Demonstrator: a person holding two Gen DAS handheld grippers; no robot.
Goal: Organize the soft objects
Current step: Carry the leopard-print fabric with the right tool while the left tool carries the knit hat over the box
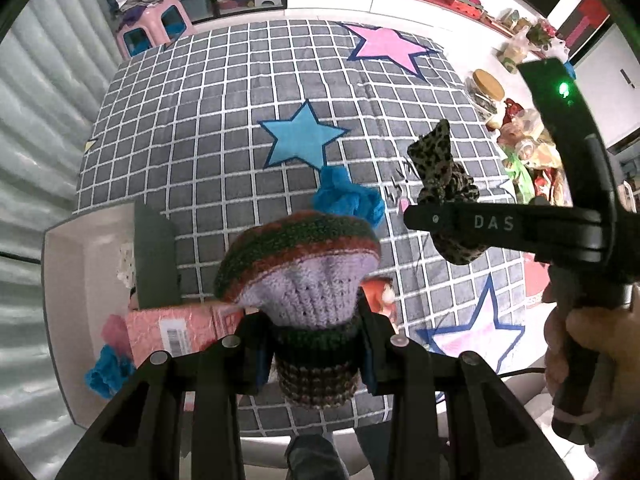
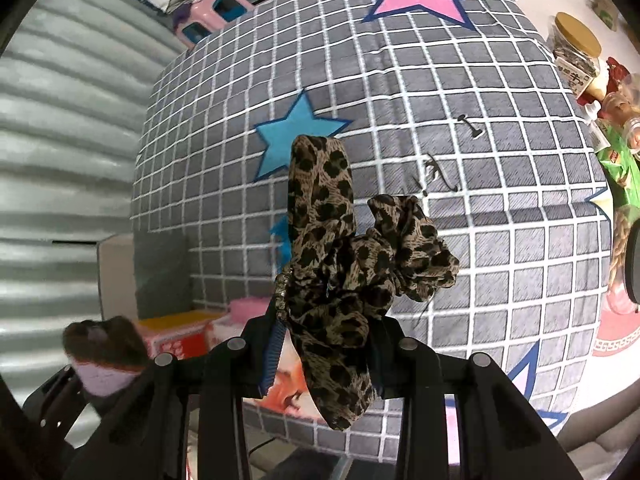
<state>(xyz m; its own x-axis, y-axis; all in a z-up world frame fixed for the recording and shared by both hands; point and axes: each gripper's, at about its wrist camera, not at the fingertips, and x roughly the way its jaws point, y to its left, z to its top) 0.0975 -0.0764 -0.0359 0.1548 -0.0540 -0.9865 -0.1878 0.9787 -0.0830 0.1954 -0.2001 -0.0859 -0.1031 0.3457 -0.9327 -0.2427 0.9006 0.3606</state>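
Observation:
My left gripper (image 1: 316,350) is shut on a knitted piece (image 1: 308,276) with a lilac middle and green-and-rust striped ends, held above the grey checked blanket (image 1: 192,128). My right gripper (image 2: 330,354) is shut on a leopard-print scrunchie (image 2: 344,256); it also shows in the left wrist view (image 1: 444,184), to the right of the knit. The knit shows at the lower left of the right wrist view (image 2: 104,354). A blue scrunchie (image 1: 348,198) lies on the blanket beyond the knit. Another blue soft item (image 1: 106,372) lies in the white box (image 1: 60,280) at the left.
The white box also holds a pink packet (image 1: 176,328) and a dark card (image 1: 154,256). A pink stool (image 1: 154,28) stands beyond the blanket. Jars and snack bags (image 1: 520,132) crowd the right edge. A red-haired picture (image 1: 382,296) lies under the knit.

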